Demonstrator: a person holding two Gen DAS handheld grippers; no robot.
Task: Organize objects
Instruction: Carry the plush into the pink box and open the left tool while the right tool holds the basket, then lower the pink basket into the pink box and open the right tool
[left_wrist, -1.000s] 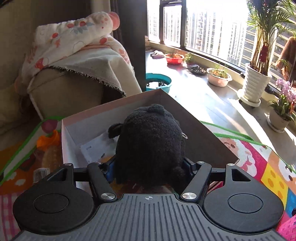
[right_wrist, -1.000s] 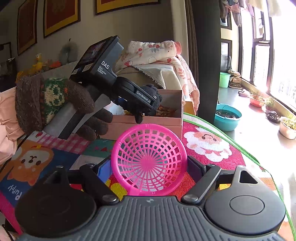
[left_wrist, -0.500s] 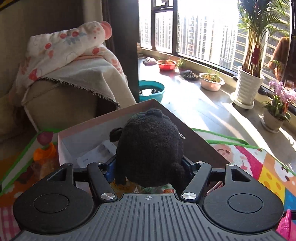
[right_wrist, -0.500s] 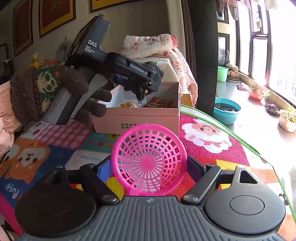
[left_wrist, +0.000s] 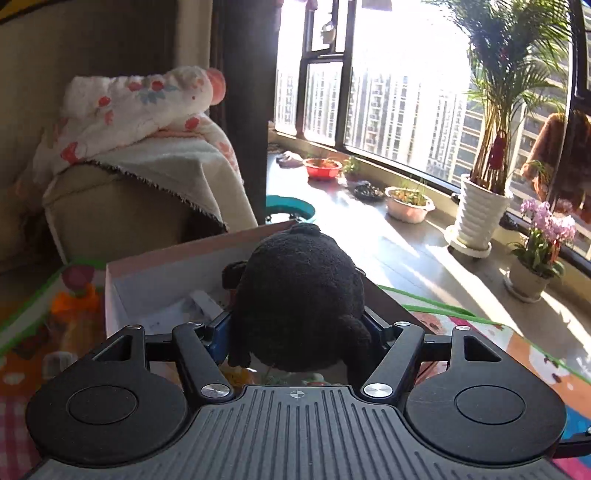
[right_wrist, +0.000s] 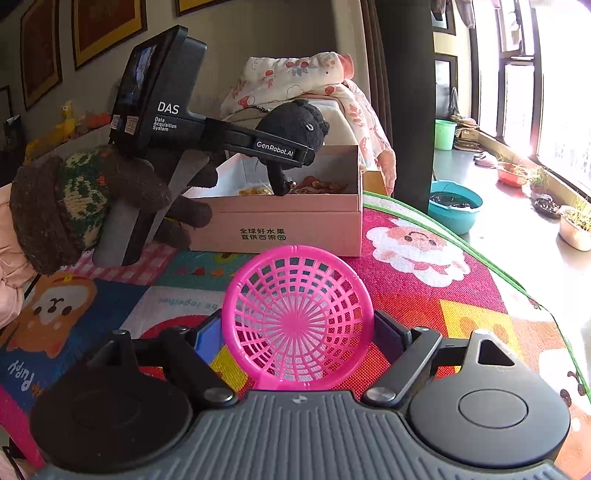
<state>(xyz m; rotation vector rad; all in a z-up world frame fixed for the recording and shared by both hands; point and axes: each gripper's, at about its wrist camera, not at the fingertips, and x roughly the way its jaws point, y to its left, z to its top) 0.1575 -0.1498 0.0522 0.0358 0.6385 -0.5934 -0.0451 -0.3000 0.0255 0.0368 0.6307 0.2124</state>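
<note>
Left wrist view showed the left gripper (left_wrist: 295, 332) pinching a black plush toy (left_wrist: 299, 299) between its two fingers, held above the open pink cardboard box (left_wrist: 155, 266). Right wrist view confirmed this from the side: the plush toy (right_wrist: 295, 125) hung over the box (right_wrist: 291, 221), with one dangling limb reaching down toward the snack packets inside. The right gripper (right_wrist: 299, 332) was clamped on a pink plastic basket (right_wrist: 297, 317), held just over the patterned play mat (right_wrist: 424, 288) in front of the box.

The step in hand appeared to be carrying the plush toy relative to the box (whether in or out could not be judged from these views). To do it well, the left gripper should keep a firm squeeze, since soft plush compresses and can slip, and the dangling limb should clear the box wall.

The toy's long axis ran roughly vertical, head uppermost and facing toward the window side; the basket stood on edge, its open face toward the right camera.
</note>
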